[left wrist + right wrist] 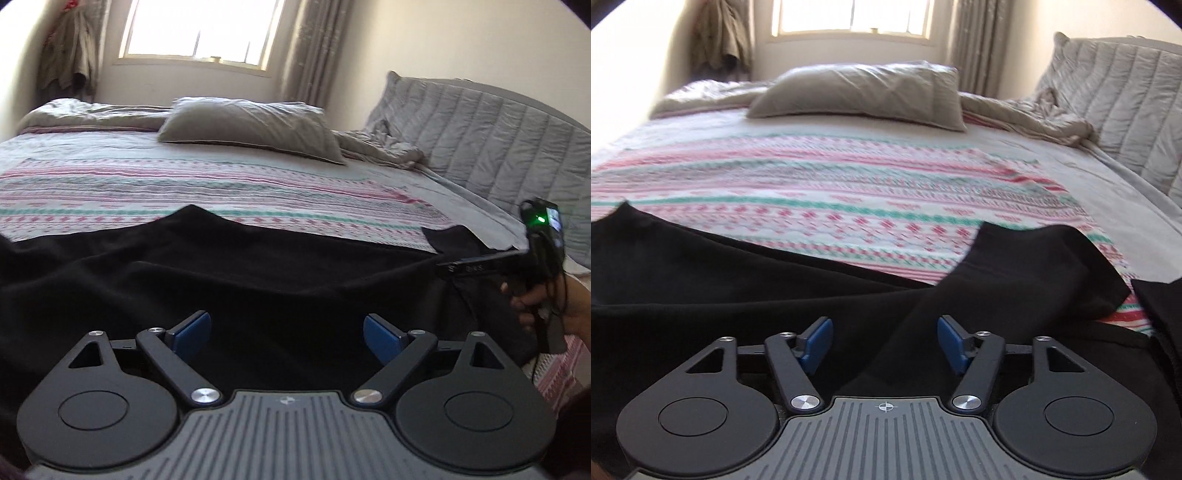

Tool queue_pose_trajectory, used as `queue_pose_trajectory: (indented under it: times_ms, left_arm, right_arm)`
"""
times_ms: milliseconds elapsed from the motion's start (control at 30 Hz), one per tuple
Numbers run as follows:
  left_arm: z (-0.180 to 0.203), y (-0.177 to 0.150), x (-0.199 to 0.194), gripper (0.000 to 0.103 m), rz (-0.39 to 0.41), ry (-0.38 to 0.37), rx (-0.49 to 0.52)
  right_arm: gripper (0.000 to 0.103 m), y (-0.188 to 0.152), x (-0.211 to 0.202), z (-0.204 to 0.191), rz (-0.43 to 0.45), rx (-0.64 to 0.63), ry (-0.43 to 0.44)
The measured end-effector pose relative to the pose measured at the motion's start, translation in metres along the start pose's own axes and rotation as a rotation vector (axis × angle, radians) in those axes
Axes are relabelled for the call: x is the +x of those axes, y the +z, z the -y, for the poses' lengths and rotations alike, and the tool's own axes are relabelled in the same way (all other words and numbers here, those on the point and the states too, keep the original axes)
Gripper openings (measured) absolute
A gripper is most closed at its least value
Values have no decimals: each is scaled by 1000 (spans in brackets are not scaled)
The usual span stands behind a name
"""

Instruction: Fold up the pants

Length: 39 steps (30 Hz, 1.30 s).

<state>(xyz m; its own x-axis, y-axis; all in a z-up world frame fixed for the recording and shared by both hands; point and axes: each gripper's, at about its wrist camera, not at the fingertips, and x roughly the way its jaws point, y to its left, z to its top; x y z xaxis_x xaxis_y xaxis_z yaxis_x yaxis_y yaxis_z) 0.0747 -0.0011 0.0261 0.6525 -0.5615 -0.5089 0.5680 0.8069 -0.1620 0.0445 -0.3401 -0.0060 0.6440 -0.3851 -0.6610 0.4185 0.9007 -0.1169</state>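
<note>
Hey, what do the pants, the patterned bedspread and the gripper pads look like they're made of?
Pants: soft matte black knit or fleece, probably; no sheen, and it drapes in loose folds.
Bedspread: thin woven or printed cloth, likely cotton; flat, matte, lightly creased, with red and green bands.
Pads: blue, smooth, slightly glossy rubber or plastic; which one I can't tell.

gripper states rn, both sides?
Left tongs: open, nothing held, over the black pants.
Right tongs: open, nothing gripped, pants fabric lies beneath the gap.
</note>
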Motion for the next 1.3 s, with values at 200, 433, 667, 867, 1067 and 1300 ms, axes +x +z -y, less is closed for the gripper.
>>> queue_pose_trajectory:
  times_ms: [200,433,667,867,1067,1300]
  left_arm:
    - [42,-16,22,97,-57,-136,168]
    - [50,-20,24,97,-89,-218,239]
    - [51,-23,24,97,-117,-244,238]
    - [61,-22,23,96,-112,-273,281]
    - [76,-10,41,90,-118,-344,267]
    - [73,-15,65,81,-142,-418,242]
  right_arm:
    - [3,-1,-2,18,11,46,-47]
    - [2,-15,-52,49,90,111,-75]
    - [2,-50,-92,59,75,67,-116]
    - [12,-69,-79,67,-44,39,-120]
    - [51,-39,-76,72,35,71,-43]
    - [51,19,-28,64,22,63,-14]
